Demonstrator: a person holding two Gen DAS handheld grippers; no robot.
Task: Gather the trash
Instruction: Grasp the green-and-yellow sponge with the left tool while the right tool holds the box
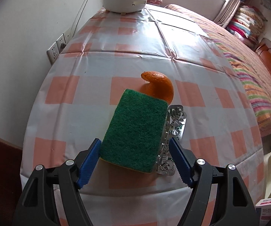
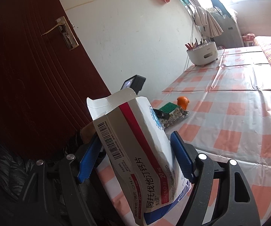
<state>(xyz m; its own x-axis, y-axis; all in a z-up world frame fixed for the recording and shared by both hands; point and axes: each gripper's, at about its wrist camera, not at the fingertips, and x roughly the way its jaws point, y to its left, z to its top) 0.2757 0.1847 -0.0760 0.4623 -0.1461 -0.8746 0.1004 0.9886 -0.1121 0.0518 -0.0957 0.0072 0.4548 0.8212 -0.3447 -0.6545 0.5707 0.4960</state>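
The desk (image 1: 173, 43) under its glossy orange-and-white checked cloth carries three small things bunched near its front edge. The largest, a green-topped rectangular scouring sponge with a yellow base (image 1: 135, 130), lies directly between the blue pads of the left tongs (image 1: 135, 162), its long axis running along the line they point in, slanting slightly to the right. The left tongs stand wide around the sponge; the left pad looks to be touching its side, though I cannot tell whether it presses. Just right of the sponge, against its flank, lies a crumpled silver foil blister strip (image 1: 174, 124), parallel to it and touching the right pad. Beyond both, at the sponge's far end, sits a curled piece of orange peel (image 1: 158, 84).

The right tongs (image 2: 135, 156) are clamped on a white-and-red cardboard tablet box with an open flap (image 2: 135, 141), held upright near the desk's front corner, well apart from the pile. So the left hand is much the nearer.
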